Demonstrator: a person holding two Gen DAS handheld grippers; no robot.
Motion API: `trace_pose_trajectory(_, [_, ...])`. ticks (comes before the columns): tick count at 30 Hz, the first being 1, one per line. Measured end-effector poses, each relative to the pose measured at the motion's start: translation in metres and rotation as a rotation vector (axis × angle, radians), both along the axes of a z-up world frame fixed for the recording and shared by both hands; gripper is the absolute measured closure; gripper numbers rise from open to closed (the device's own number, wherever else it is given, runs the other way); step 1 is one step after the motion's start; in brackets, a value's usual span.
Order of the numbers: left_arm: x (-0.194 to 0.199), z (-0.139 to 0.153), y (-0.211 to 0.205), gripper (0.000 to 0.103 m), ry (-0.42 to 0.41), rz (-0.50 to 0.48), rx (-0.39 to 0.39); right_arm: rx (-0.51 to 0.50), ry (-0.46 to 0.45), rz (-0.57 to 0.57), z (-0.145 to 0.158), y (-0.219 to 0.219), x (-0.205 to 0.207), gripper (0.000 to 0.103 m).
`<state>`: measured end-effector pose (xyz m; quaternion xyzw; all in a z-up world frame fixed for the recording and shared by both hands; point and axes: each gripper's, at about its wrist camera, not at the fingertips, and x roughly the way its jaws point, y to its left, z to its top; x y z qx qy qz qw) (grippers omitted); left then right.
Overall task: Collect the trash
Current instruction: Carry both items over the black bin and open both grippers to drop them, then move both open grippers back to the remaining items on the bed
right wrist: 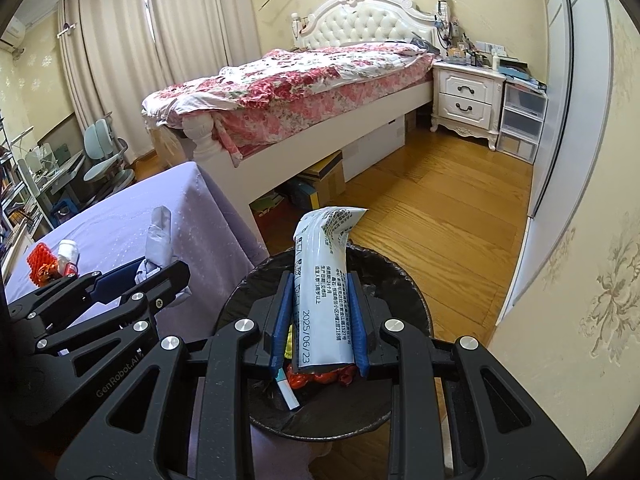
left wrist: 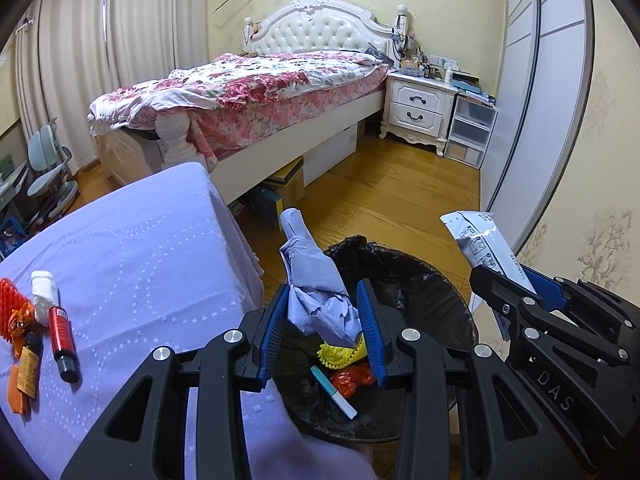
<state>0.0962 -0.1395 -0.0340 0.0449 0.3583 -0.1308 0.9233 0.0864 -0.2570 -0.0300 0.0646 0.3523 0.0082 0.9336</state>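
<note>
Item: crumpled lilac paper [left wrist: 316, 292] clamped in left gripper [left wrist: 324, 320] fingers, printed white wrapper [right wrist: 324, 292] pinched in right gripper [right wrist: 320, 320] fingers, both long axes toward twelve o'clock, directly above black-lined bin [right wrist: 404, 280] beside desk [left wrist: 132, 240].

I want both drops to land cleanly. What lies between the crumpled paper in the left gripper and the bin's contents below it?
Nothing: in the left wrist view the crumpled paper hangs directly over the yellow piece in the bin.
</note>
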Motion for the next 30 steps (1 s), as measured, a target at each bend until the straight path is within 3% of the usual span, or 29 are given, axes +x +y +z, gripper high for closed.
trace_pose_trajectory(9, [0.009, -0.006, -0.012, 0.063, 0.019, -0.011, 0.021, 0.005, 0.015, -0.019, -0.006, -0.008, 0.007, 0.076])
trace_pose_trajectory(11, [0.011, -0.007, -0.012, 0.051, 0.028, -0.007, 0.024, 0.006, 0.017, -0.023, -0.007, -0.008, 0.006, 0.074])
trace_pose_trajectory(12, [0.012, -0.007, -0.011, 0.047, 0.028, -0.003, 0.023, 0.008, 0.018, -0.026, -0.008, -0.007, 0.007, 0.067])
trace_pose_trajectory(17, [0.013, -0.007, -0.006, 0.031, 0.031, 0.035, 0.017, 0.003, 0.013, -0.059, -0.009, -0.012, 0.005, 0.057])
trace_pose_trajectory(23, [0.006, -0.004, -0.003, 0.028, -0.001, 0.052, 0.04, -0.01, 0.003, -0.073, -0.005, -0.014, 0.003, 0.05])
trace_pose_trajectory(30, [-0.002, 0.002, 0.017, 0.025, -0.038, 0.096, 0.077, -0.038, -0.013, -0.076, 0.0, -0.007, -0.002, 0.032])
